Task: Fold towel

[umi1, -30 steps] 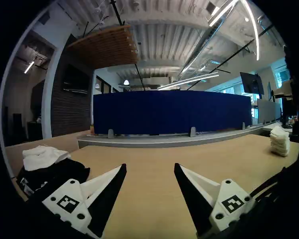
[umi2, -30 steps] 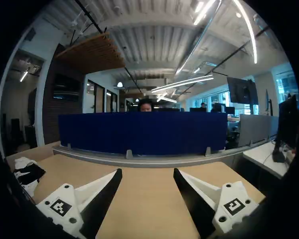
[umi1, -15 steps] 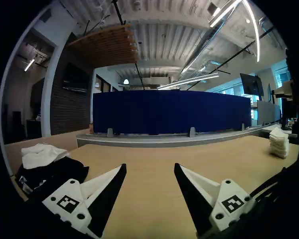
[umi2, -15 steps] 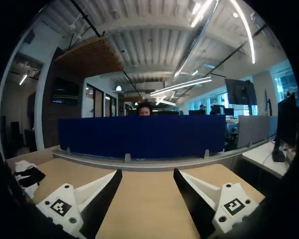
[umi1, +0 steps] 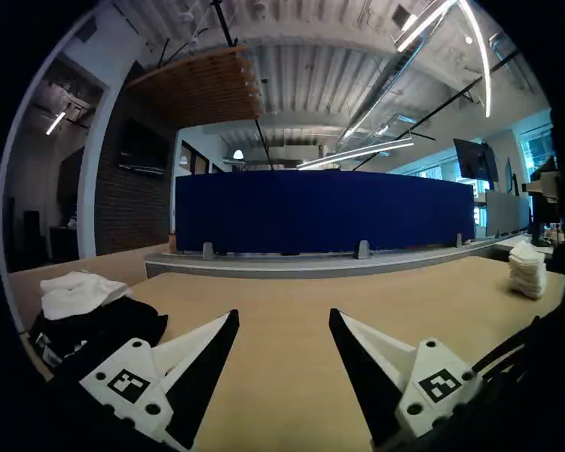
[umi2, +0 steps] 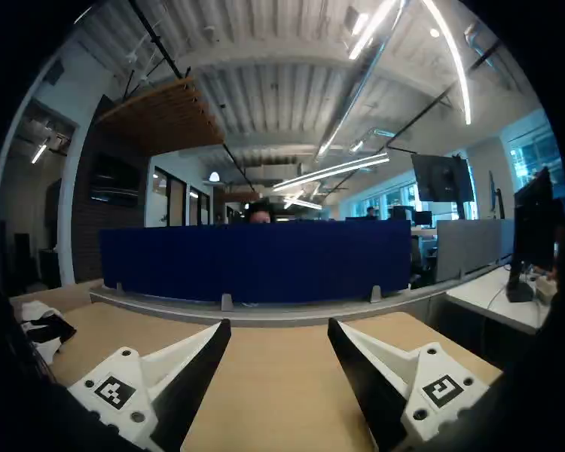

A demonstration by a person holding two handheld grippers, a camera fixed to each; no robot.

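Item: left gripper [umi1: 282,315] — fingers spread wide, nothing between them, held low over the bare wooden table [umi1: 403,290] and pointed level at the blue divider [umi1: 320,211]. Item: right gripper [umi2: 279,324], likewise wide and empty, over the same table and aimed at the same divider. Task's thing: no towel lies spread before either gripper. The loose heap [umi1: 94,313] sits at the table's left edge, with a white towel [umi1: 75,290] on top, touching the black cloth [umi1: 120,324] beneath it. The heap is just beside the left gripper's left finger, and well off to the left in the right gripper view. Finished work, by appearance: a stack of folded white towels [umi1: 527,270] at the far right of the table. Stage, as judged: between folds, next piece not yet picked. Hazards: the white and black pieces overlap, so a pinch into the heap may lift both at once or drag the black one off the edge. The heap also lies at the margin of the left gripper view, where a reach is poorly seen; a finger may close on a bunched fold rather than a corner, and the towel would then spread crooked. A careless sweep toward the right side could topple the folded stack — it stands close to the table's edge.
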